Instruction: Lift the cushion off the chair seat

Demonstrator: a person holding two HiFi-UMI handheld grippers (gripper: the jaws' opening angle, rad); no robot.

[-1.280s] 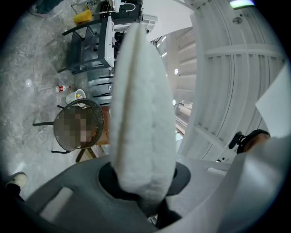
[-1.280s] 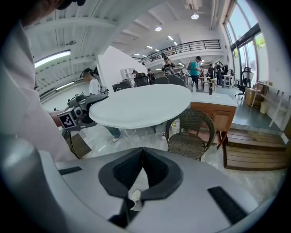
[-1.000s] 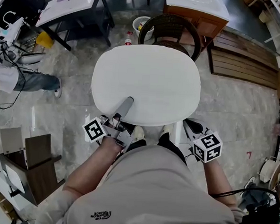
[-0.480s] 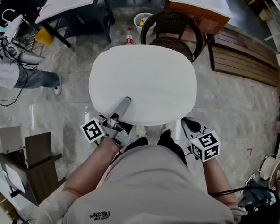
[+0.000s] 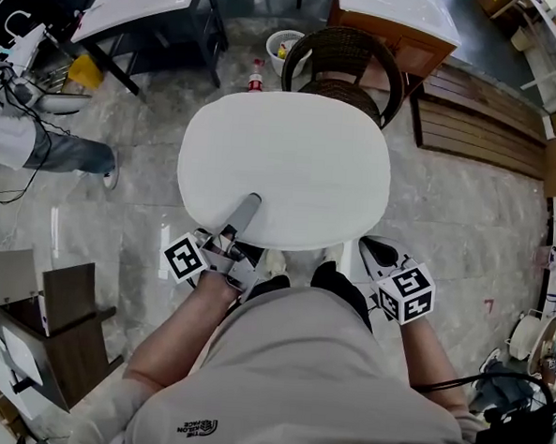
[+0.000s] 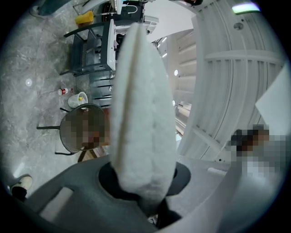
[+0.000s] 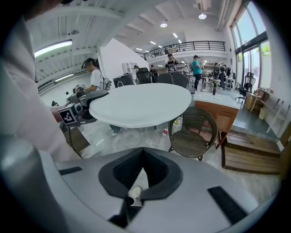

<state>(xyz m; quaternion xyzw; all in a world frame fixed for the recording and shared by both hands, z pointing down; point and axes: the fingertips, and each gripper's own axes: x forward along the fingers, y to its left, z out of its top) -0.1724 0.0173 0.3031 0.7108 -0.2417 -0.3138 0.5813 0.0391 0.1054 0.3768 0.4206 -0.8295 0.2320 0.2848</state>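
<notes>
The left gripper (image 6: 144,178) has its jaws clamped on the near edge of the cushion (image 5: 284,165), one jaw lying on the top face and the other underneath, with the white padding squeezed between the pads. The right gripper (image 7: 142,159) has its jaws pressed together with nothing between them; it sits just beside the cushion's near right edge without touching it. The cushion is held up roughly level in the air, well apart from the wicker chair (image 5: 342,59), whose woven seat shows bare in the right gripper view. Judged from this, the lift is essentially complete: the cushion is off the seat, and nothing remains except whatever set-down follows, which the task does not specify. Readable writing is scarce. The person's shirt (image 5: 278,376) carries a small chest logo, seen upside down, that appears to read "The North Face". The marker cubes (image 5: 186,258) bear only black-and-white square patterns. The label on the bottle (image 5: 257,76) on the floor is too small to read.
</notes>
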